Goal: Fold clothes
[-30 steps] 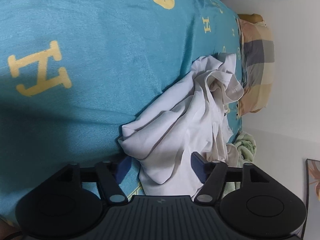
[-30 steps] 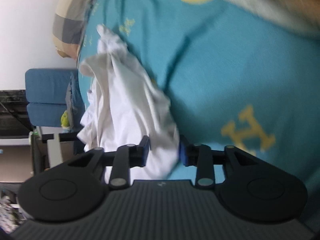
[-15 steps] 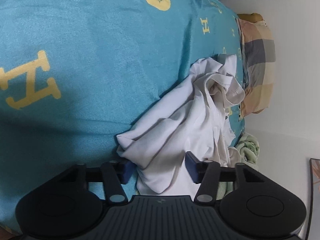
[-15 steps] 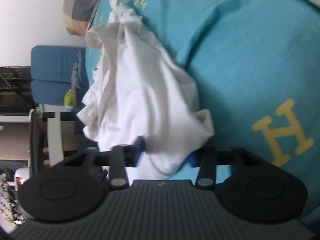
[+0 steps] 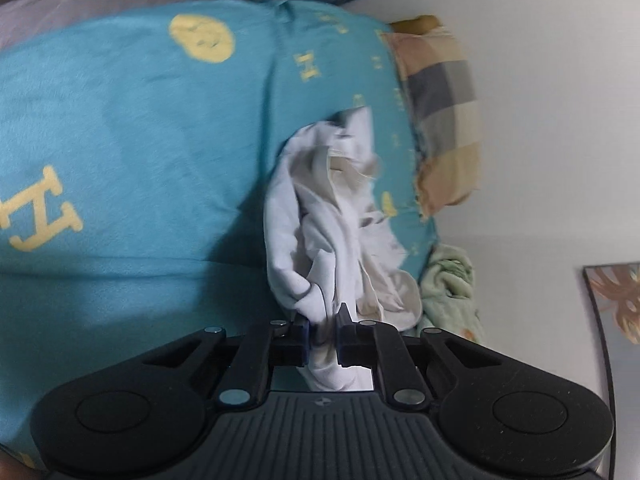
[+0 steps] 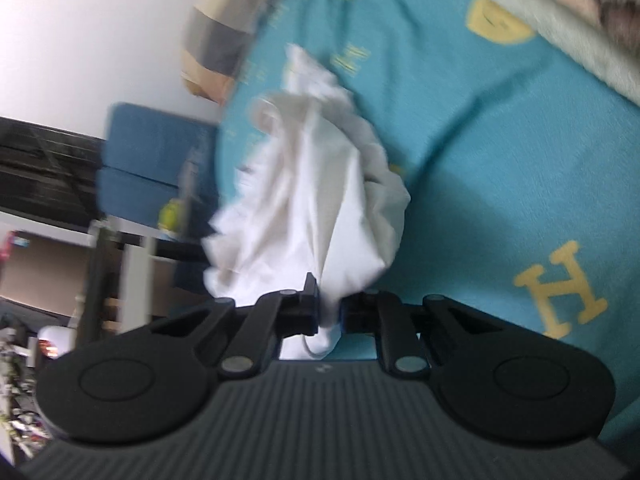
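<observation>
A crumpled white garment [image 5: 328, 220] lies bunched on a teal bed cover [image 5: 140, 140] with yellow letters and smiley faces. My left gripper [image 5: 323, 332] is shut on one end of the garment, cloth pinched between its fingers. In the right wrist view the same white garment [image 6: 312, 208] hangs in folds, lifted off the teal cover [image 6: 500, 140]. My right gripper [image 6: 330, 312] is shut on another part of it, with a cloth tail poking below the fingers.
A checked pillow [image 5: 444, 116] lies at the head of the bed beside a white wall. A pale green cloth [image 5: 448, 284] sits at the bed's edge. A blue chair [image 6: 156, 160] and shelving stand beside the bed. A fluffy blanket [image 6: 560, 12] covers the far corner.
Both grippers have closed from open onto the white garment. The garment has been gathered and pulled up off the cover into a narrower bunch.
</observation>
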The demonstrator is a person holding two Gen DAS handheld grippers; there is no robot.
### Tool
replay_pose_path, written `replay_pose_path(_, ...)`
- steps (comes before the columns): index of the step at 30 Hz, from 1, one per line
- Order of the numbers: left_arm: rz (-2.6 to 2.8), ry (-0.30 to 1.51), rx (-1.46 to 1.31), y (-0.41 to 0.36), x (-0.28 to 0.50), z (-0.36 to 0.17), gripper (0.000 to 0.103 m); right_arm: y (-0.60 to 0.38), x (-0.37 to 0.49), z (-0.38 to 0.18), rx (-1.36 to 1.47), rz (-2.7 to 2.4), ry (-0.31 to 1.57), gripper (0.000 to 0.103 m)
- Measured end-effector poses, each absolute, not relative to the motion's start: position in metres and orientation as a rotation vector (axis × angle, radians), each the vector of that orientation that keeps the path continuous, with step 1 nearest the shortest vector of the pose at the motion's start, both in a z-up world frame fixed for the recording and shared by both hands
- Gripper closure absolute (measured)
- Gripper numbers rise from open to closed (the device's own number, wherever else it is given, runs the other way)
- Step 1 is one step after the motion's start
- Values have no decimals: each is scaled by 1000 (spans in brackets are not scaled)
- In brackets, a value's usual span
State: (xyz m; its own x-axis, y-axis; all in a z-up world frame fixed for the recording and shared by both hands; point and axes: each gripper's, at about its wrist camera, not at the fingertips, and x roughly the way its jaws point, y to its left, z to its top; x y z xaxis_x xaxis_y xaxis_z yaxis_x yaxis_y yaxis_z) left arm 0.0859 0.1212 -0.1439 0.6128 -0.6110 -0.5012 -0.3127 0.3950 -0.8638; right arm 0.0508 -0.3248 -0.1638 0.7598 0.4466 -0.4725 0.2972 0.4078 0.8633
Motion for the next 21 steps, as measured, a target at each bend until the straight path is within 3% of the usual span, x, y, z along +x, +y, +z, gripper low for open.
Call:
replay_pose_path(10,-340,891,-1201,135,18,-79,91,-316,-6,-106,1134,140,712,92)
replay_pose_path(17,-390,876,-1197,144,-59,-58,91,-320,-71,-84,1158,161,728,92)
replay_pose_path(21,-371,865,-1188,143,-63,-54,91,-320,-70,-81,1191,151,722,92)
